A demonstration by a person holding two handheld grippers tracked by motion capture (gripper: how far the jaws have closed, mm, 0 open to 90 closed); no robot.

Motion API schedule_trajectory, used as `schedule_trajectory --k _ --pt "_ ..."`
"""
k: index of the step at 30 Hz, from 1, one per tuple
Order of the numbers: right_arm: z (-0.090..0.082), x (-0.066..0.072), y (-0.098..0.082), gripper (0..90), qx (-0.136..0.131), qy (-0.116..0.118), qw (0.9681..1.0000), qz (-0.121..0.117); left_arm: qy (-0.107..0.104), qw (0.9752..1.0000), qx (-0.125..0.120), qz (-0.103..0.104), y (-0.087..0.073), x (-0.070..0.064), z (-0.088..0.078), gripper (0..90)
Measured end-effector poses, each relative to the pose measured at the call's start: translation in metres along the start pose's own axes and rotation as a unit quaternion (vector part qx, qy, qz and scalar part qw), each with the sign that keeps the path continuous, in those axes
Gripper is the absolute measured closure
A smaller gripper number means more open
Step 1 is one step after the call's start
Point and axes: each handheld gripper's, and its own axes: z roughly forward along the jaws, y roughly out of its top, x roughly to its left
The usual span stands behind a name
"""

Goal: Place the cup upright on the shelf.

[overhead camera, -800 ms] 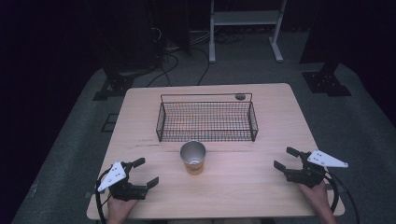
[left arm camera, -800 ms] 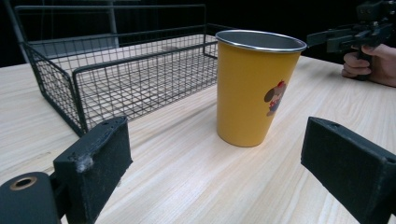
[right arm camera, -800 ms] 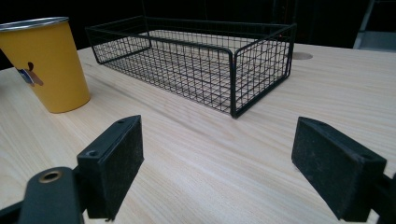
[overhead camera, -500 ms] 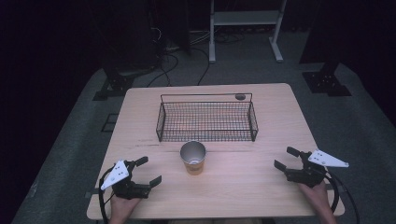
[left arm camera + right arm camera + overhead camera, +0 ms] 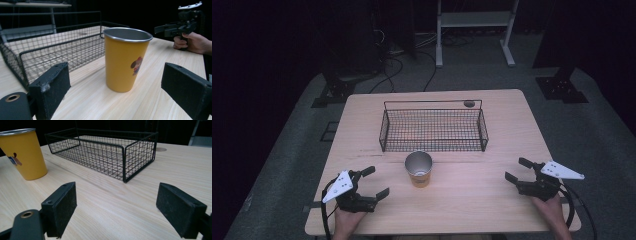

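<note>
Two tongs wait low over the counter [image 5: 492, 192], both spread wide and holding nothing. Left tongs [image 5: 373, 182] sit near the front edge, jaws turned toward the cup [image 5: 419, 168], which stands upright near the middle of the counter, just in front of the basket [image 5: 433, 129] and apart from it. Seen along the left jaws, the cup [image 5: 126, 58] stands framed between them but farther off, not yet inside the gap. Right tongs [image 5: 521, 170] rest well apart from the cup on the far side; their own view looks toward the basket [image 5: 105, 152] with the cup [image 5: 26, 153] off at the edge.

By my reading, this is the approach step: the left tongs are lining up on the cup, likely to move it into the basket. Next comes a forward push until the jaws straddle the cup's wall, then a firm close.

Whether the cup holds anything I cannot tell. Its printed figure is too small to identify, and its left side is cut off in the right gripper view.
</note>
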Motion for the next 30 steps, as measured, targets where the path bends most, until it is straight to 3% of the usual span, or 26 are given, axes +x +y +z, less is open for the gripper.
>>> schedule_trajectory --k 6,14,19,22,25,30 --pt "0.000 0.000 0.000 15.7 -0.001 0.000 1.0000 0.001 -0.014 0.9999 0.003 0.006 0.004 -0.005 0.013 7.4" --pt "0.000 0.000 0.000 15.6 0.000 -0.002 1.0000 -0.001 -0.032 0.9987 0.036 0.016 0.005 -0.012 0.030 7.4" --pt "0.000 0.001 0.000 15.5 0.001 -0.001 1.0000 -0.002 -0.039 0.9986 0.035 0.002 0.004 -0.010 0.038 7.3" --pt "0.000 0.001 0.000 15.5 0.001 -0.001 1.0000 -0.002 -0.035 0.9988 0.033 0.003 0.004 -0.009 0.039 7.3" --pt "0.000 0.000 0.000 15.5 0.000 -0.001 1.0000 -0.001 -0.034 0.9989 0.032 -0.010 0.004 -0.007 0.043 4.3" --pt "0.001 0.000 0.000 15.5 0.001 0.000 1.0000 -0.001 -0.040 0.9982 0.043 -0.011 0.003 -0.007 0.050 2.2"
